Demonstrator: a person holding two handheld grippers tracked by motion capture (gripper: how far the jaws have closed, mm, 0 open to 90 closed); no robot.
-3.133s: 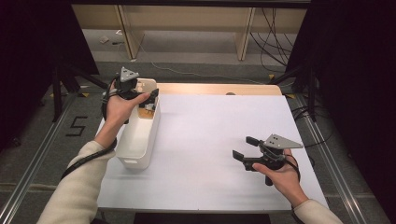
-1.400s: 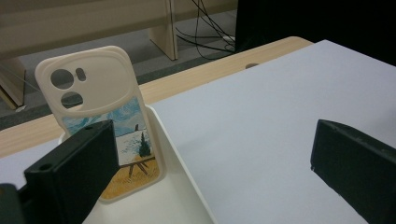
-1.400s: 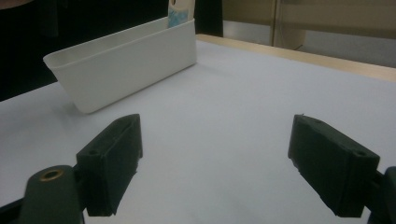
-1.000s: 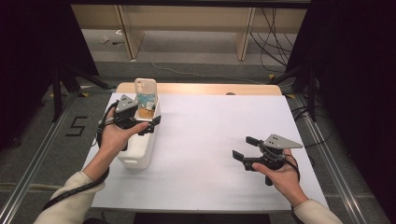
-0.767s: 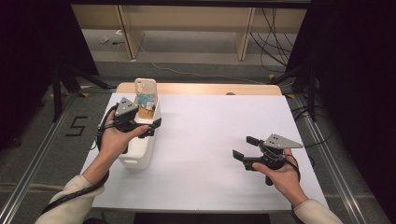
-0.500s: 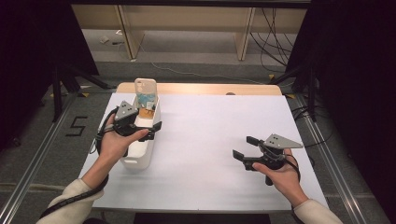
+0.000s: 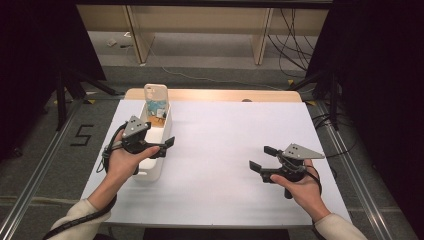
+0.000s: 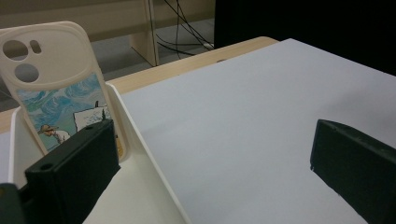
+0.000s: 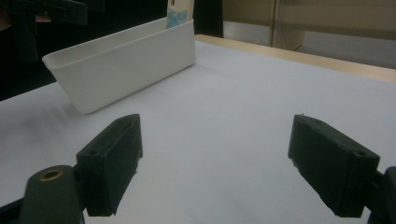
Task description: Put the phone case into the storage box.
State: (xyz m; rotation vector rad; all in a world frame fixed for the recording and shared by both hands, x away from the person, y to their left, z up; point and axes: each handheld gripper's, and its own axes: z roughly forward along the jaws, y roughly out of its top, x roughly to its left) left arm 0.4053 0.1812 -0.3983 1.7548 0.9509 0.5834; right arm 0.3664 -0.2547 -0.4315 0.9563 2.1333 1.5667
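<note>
A phone case [image 7: 155,100] stands propped upright against the far end wall of a white bin [image 7: 167,124], evidently set there for storage. The left gripper [image 7: 161,147], jaws spread and empty, straddles the bin's rim; the right gripper [image 7: 262,158] waits open over the table [image 7: 225,150].

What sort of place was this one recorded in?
Most likely a lab recording station, not a home: a white table hemmed by black curtains, loose cables on the floor, and a floor mark reading 5.
</note>
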